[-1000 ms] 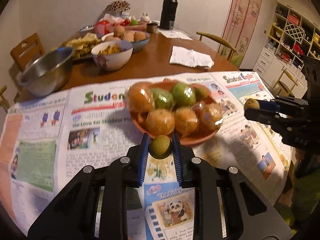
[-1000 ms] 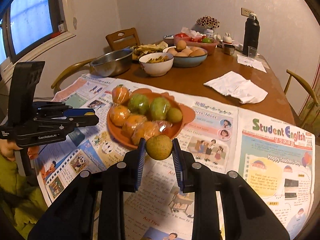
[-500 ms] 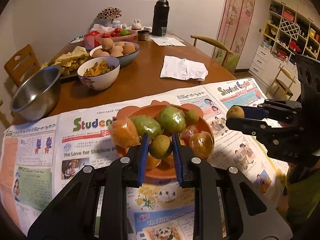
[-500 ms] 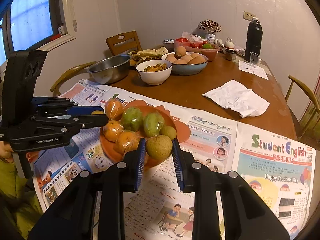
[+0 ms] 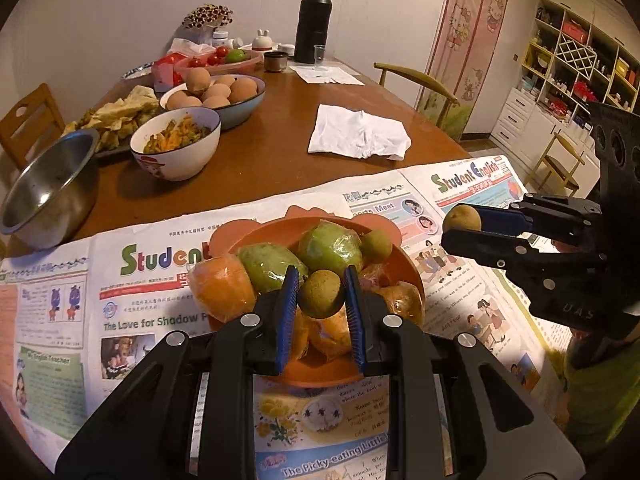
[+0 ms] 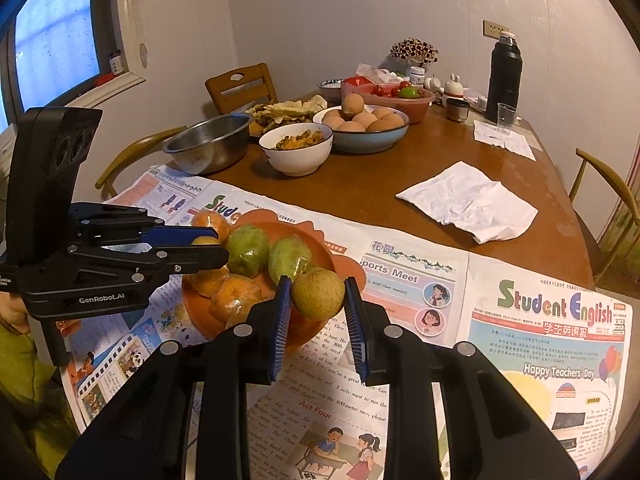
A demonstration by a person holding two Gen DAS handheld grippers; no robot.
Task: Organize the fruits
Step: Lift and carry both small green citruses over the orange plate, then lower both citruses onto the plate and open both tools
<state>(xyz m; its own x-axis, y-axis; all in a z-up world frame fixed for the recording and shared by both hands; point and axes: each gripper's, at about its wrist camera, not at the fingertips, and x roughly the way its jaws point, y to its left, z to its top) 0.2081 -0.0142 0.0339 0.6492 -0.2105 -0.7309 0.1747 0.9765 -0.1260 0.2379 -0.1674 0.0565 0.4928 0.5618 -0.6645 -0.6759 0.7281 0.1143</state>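
- The wooden surface (image 5: 280, 148) carries everything, with spread newspaper (image 5: 100, 320) covering its near part.
- A steel bowl (image 5: 48, 192) sits at the left edge of the left wrist view, near a white bowl of food (image 5: 176, 144) and a blue bowl of eggs (image 5: 224, 92).
- A white cloth (image 5: 356, 136) lies on bare wood beyond the newspaper.
- An orange plate (image 5: 256, 236) rests on the newspaper, holding two green fruits, wrapped orange fruits and a small brown one.
- The left hand-held gripper (image 5: 321, 292) hangs over the plate, its jaws closed tight on a small brown-green fruit (image 5: 321, 294), the blue pads pressing both sides.
- The right hand-held gripper (image 6: 318, 296) is clamped the same way on a second small fruit (image 6: 318, 293), held above the plate's near right edge.
- In the left wrist view, the right hand-held gripper shows at the right, its fruit at the jaw tips, above the newspaper just beside the plate.
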